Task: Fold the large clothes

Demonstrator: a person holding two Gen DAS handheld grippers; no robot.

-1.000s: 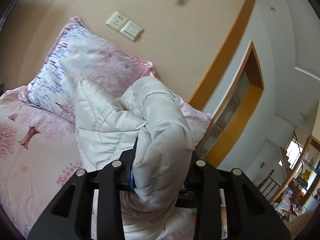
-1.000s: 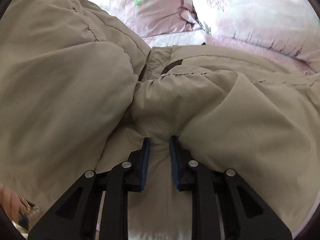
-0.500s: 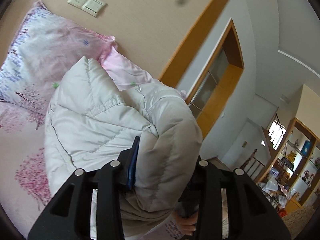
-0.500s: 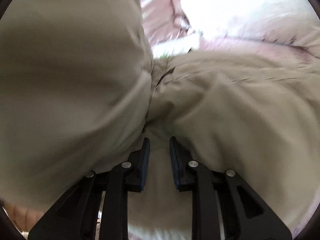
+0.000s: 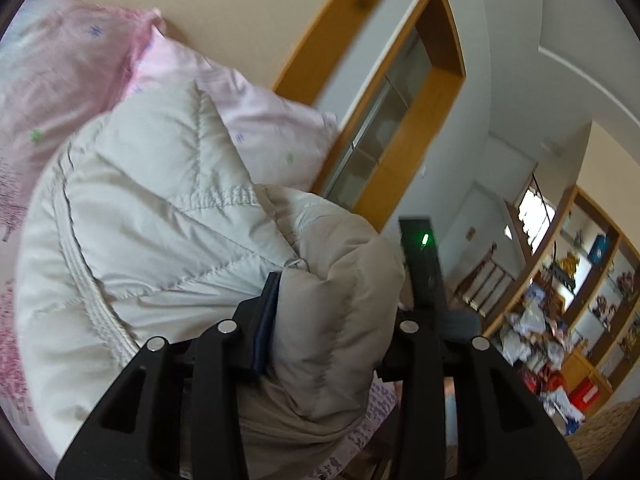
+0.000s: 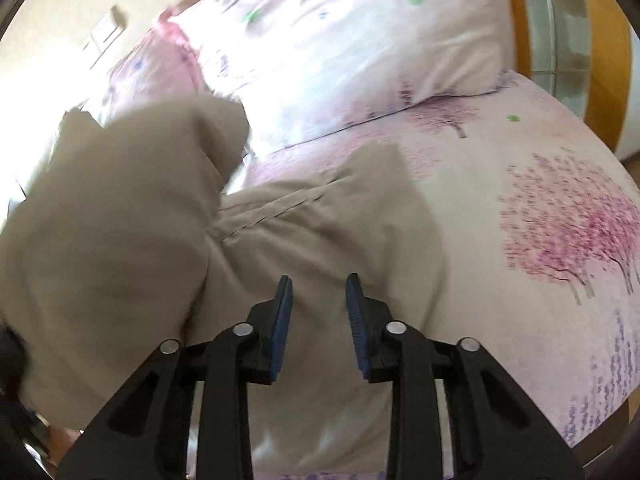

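Note:
A puffy beige quilted jacket (image 5: 152,216) lies on the bed with its pale lining turned up. My left gripper (image 5: 336,320) is shut on a thick fold of the jacket; the fabric bulges between its fingers and hides the right pad. In the right wrist view the same jacket (image 6: 120,240) lies bunched on the floral sheet. My right gripper (image 6: 318,308) is partly open just above the jacket, with only a low stretch of fabric under the gap between the blue pads.
Two pink floral pillows (image 6: 344,36) lean at the head of the bed on the floral sheet (image 6: 560,220). A wooden door frame (image 5: 404,120) and cluttered shelves (image 5: 580,280) stand past the bed's edge. A black device with a green light (image 5: 422,256) sits behind the left gripper.
My right gripper has opened, let go of the jacket and pulled back, baring the sheet. My left gripper has swung right, still holding its fold, which is now lifted higher.

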